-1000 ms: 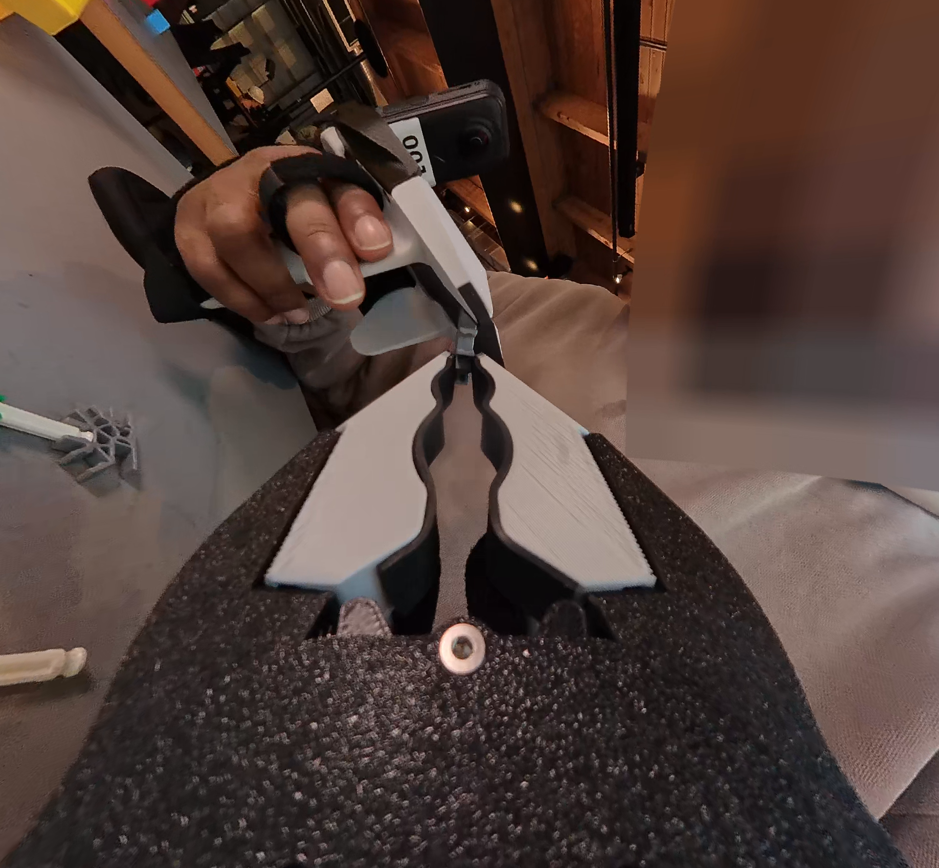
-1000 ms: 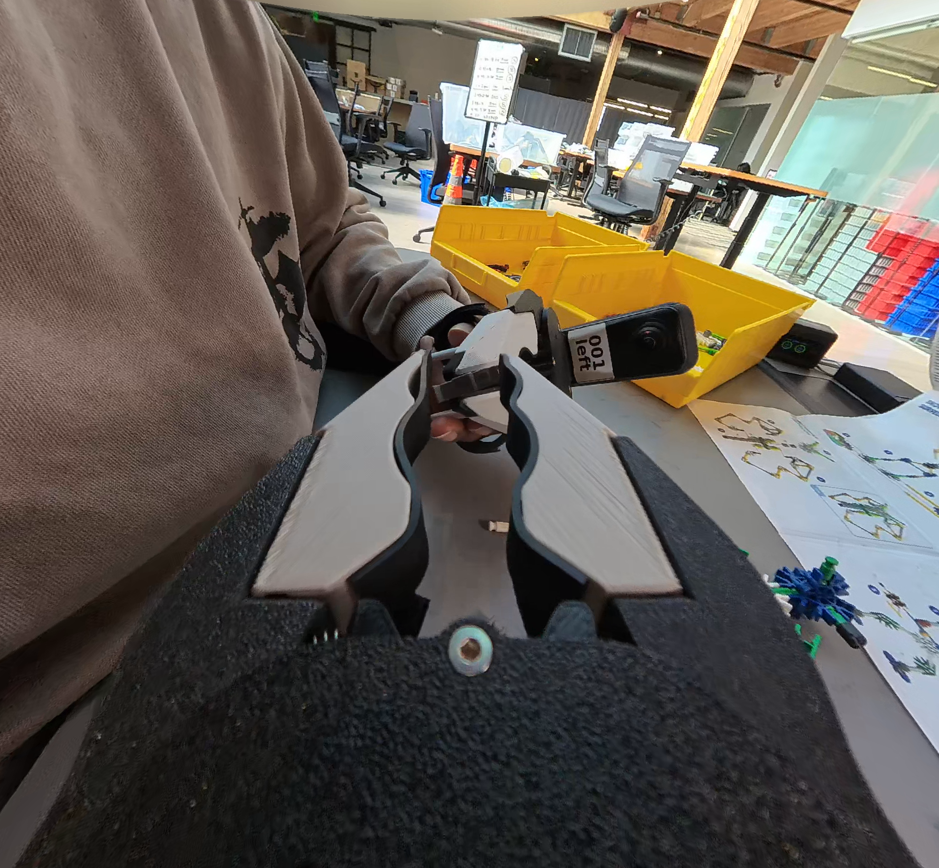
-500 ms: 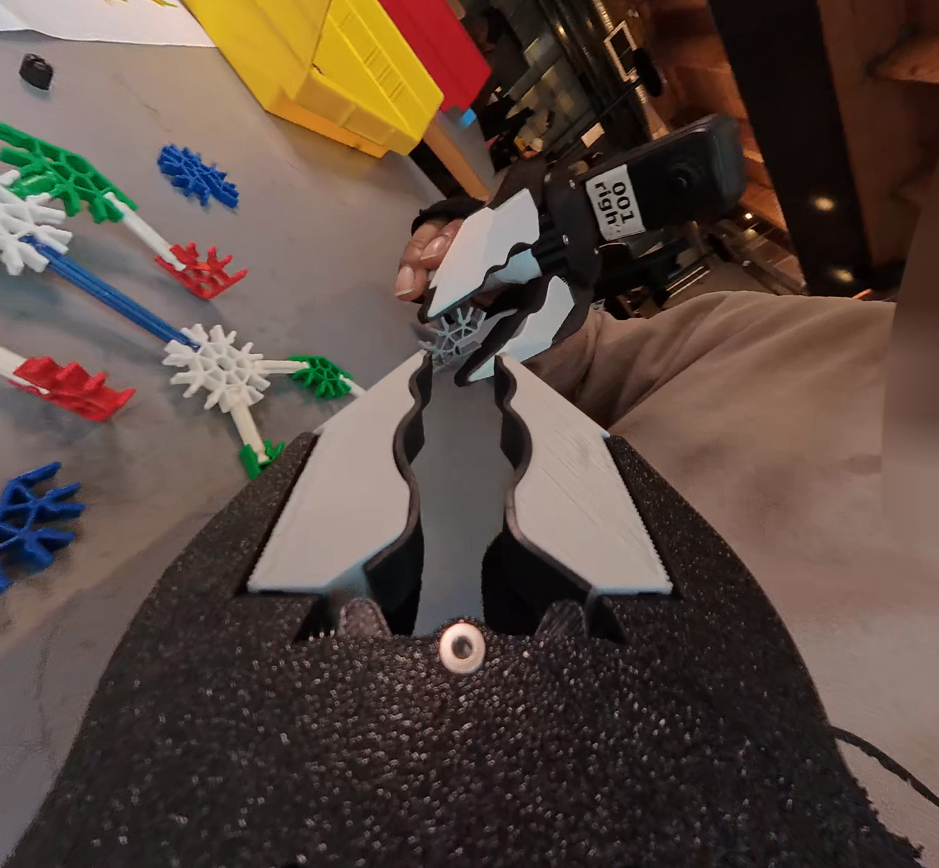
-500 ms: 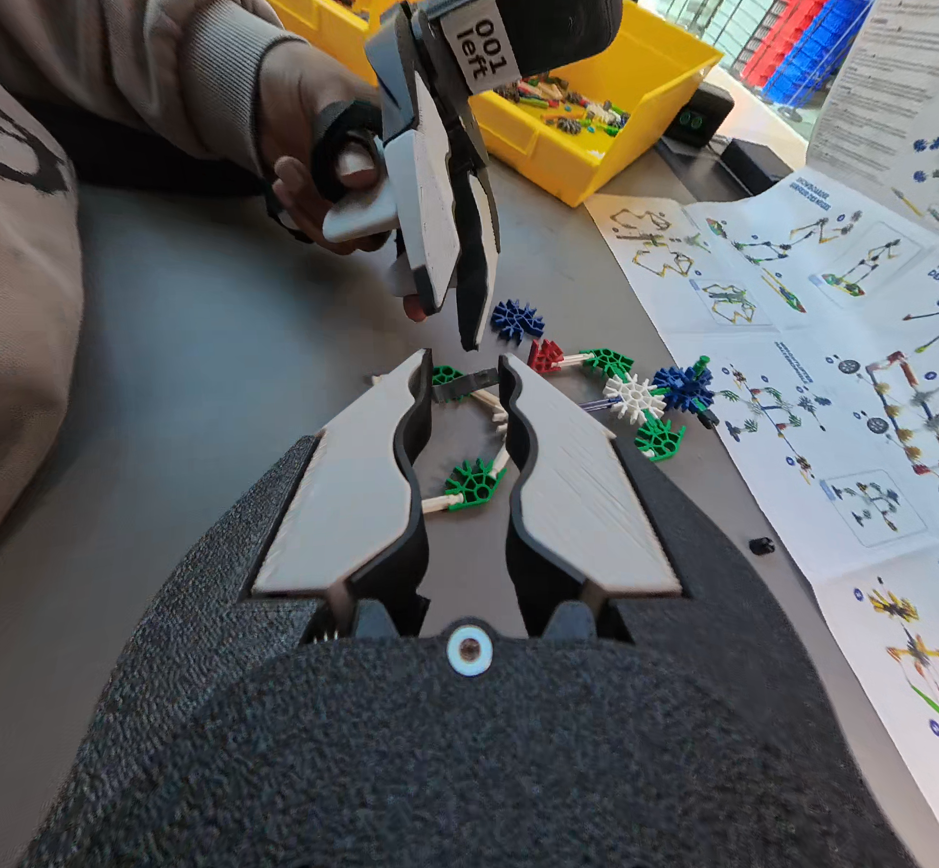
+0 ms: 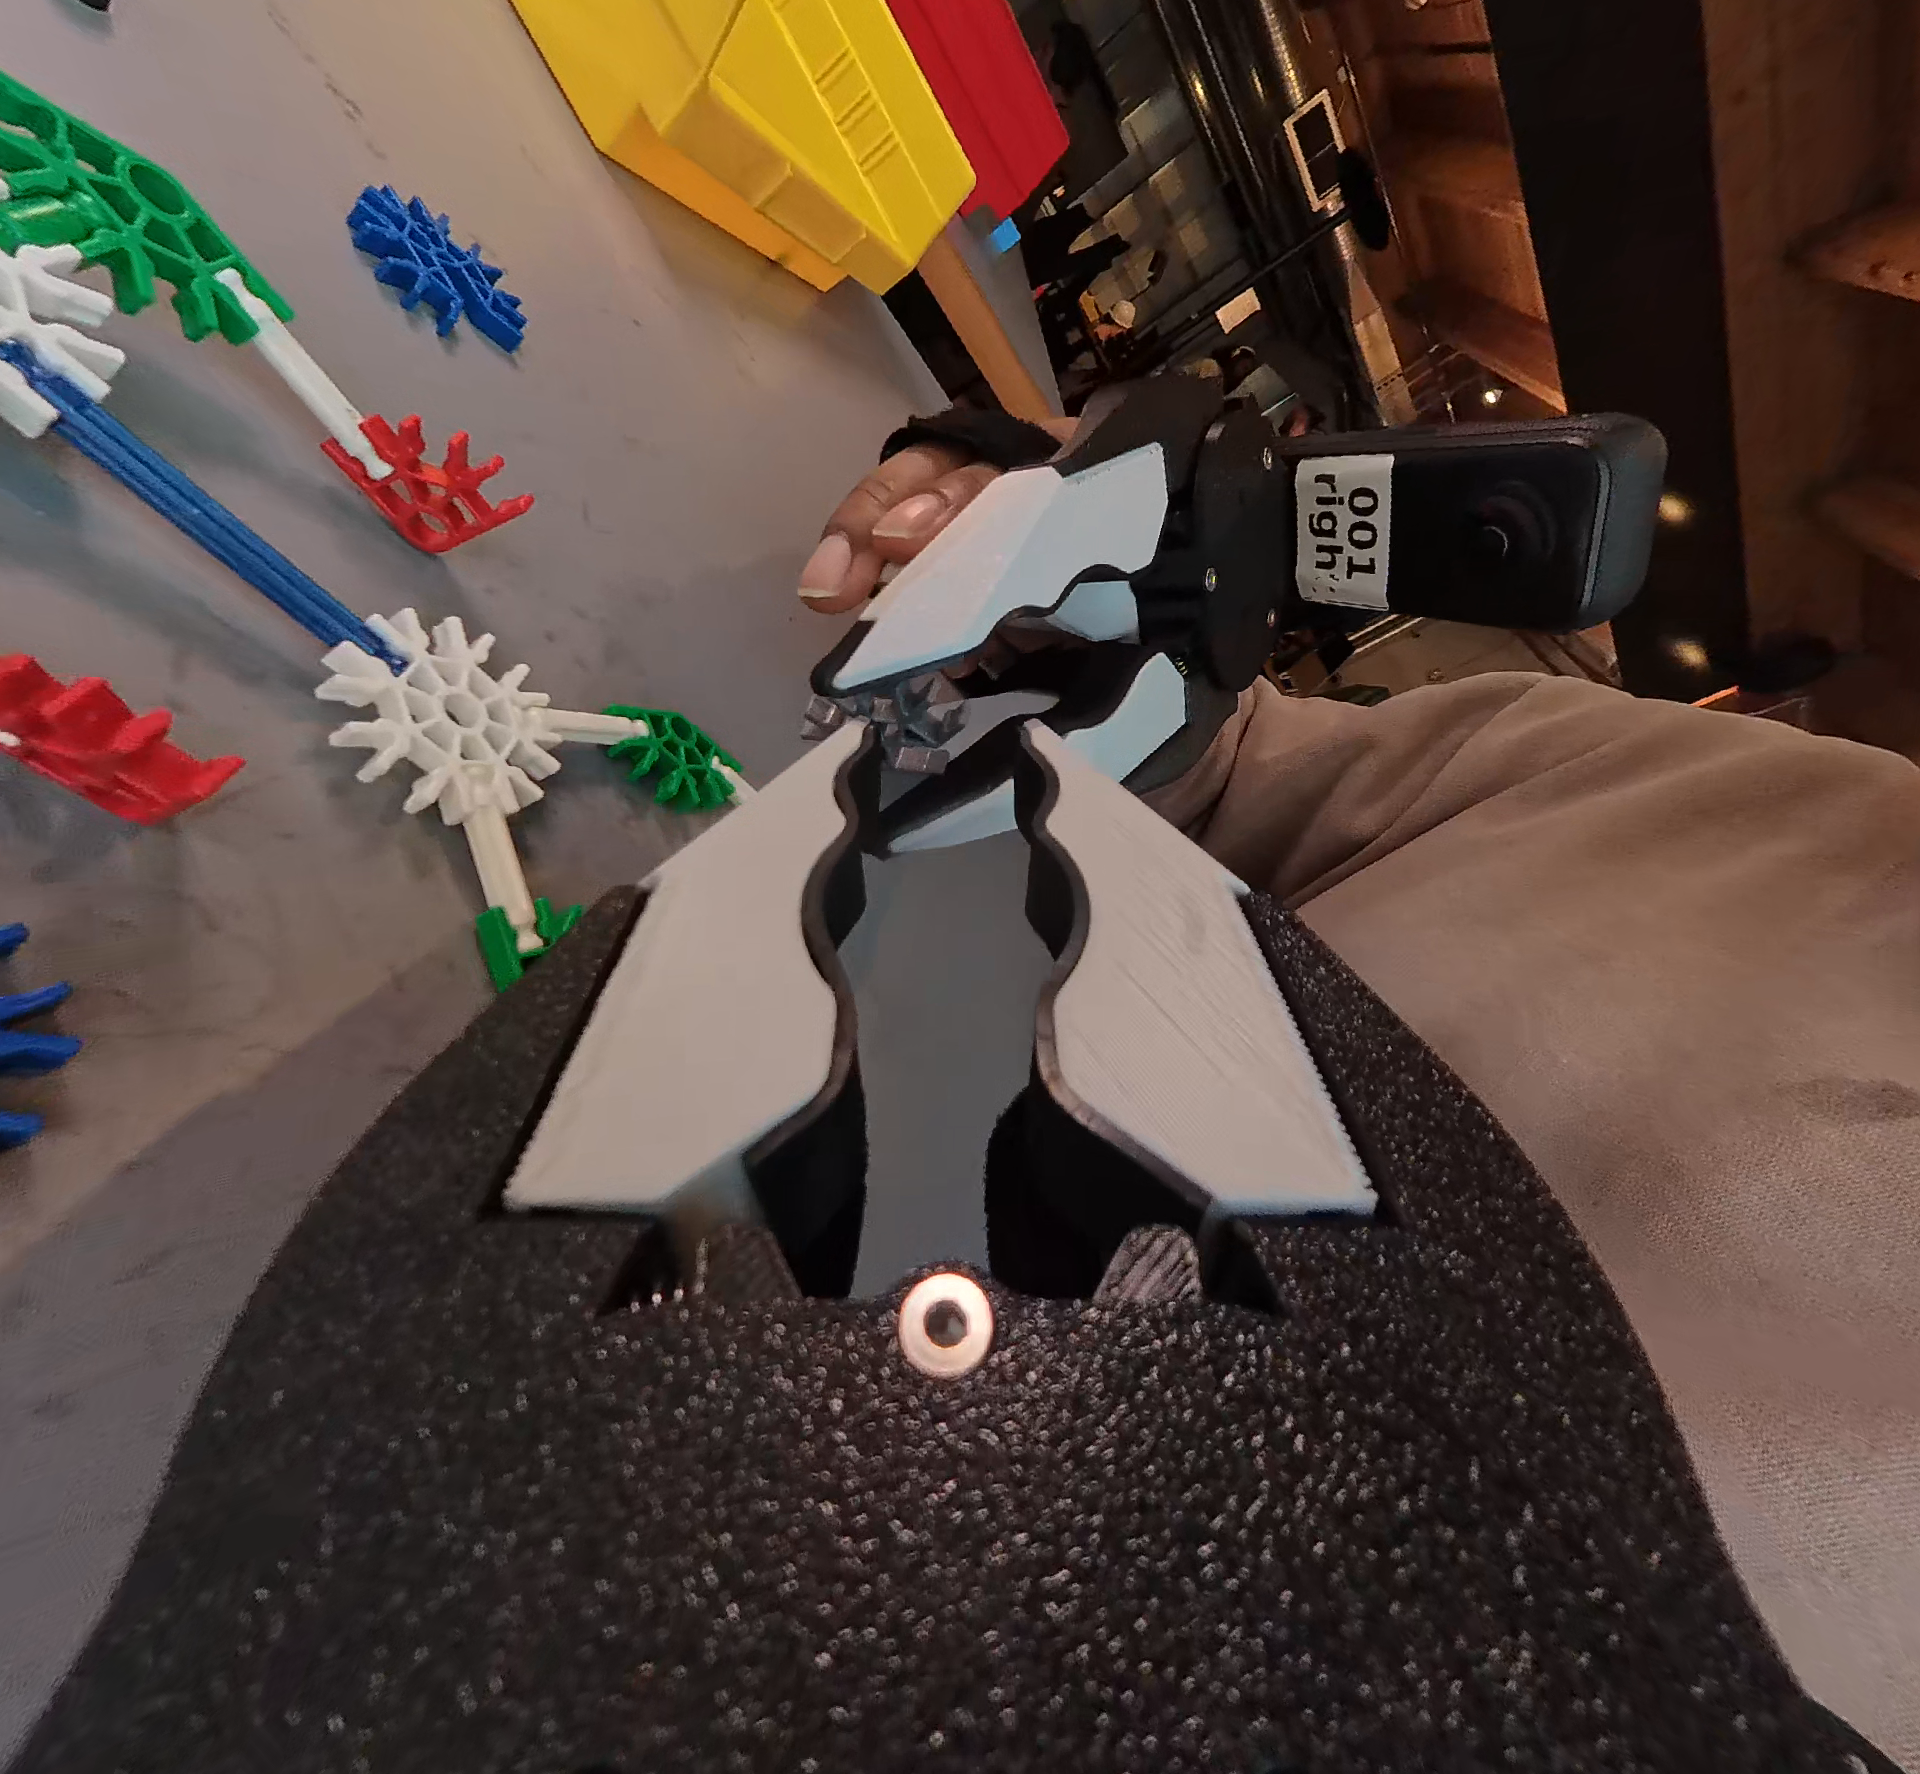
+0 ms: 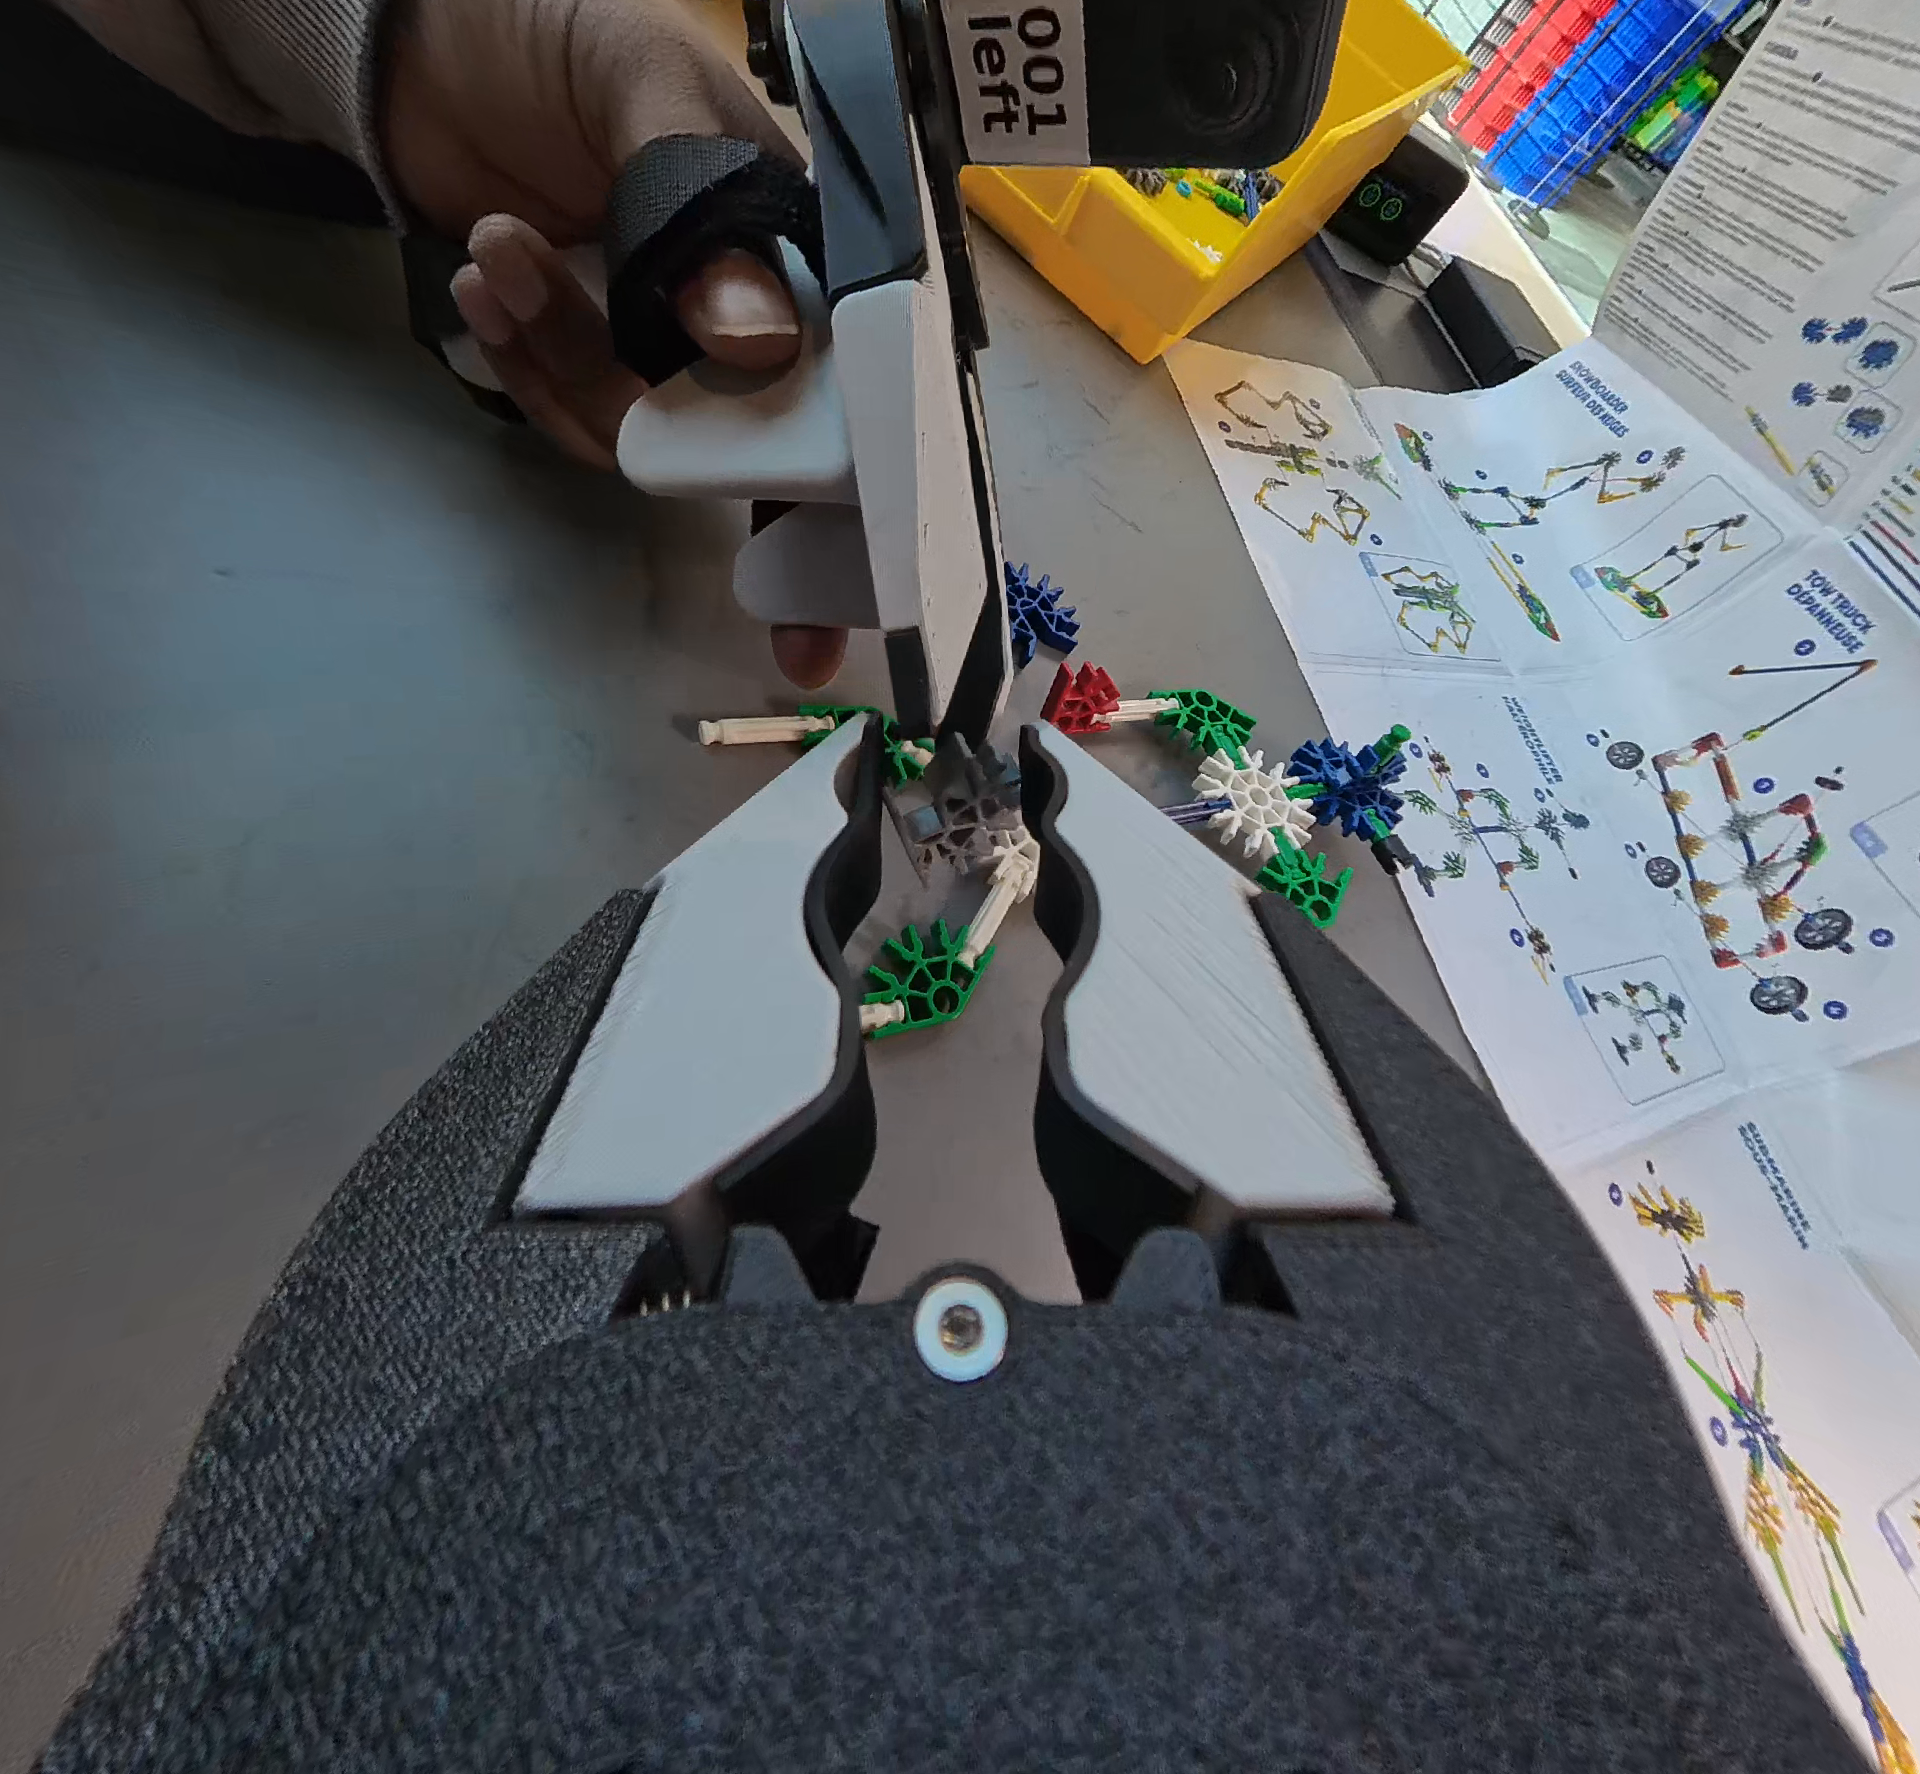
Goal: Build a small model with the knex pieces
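Note:
My right gripper (image 6: pixel 945 748) is shut on a grey snowflake-shaped connector (image 6: pixel 961 815), which spans the gap between its fingertips just above the grey table (image 6: pixel 260 685). My left gripper (image 5: pixel 945 748) is open and empty. Its tips point at the same grey connector (image 5: pixel 894 727), which sits right at them. In the right wrist view the left gripper (image 6: pixel 945 727) comes down from above, held by a hand, and its tips meet the connector. Below the connector lies a green connector (image 6: pixel 925 981) on a white rod (image 6: pixel 1003 893).
A built piece of white (image 5: pixel 447 711), green, red (image 5: pixel 426 488) and blue connectors and rods lies on the table. A loose blue connector (image 5: pixel 436 270) lies nearby. Yellow bins (image 6: pixel 1195 238) stand behind. A printed instruction sheet (image 6: pixel 1610 685) lies to the right. A tan sleeve (image 5: pixel 1558 997) is close. My left and right fingertips are right by each other.
A second ago the left gripper was pinched shut at the right gripper's tips; it has opened. Both grippers have come down toward the toy pieces on the table, closer together.

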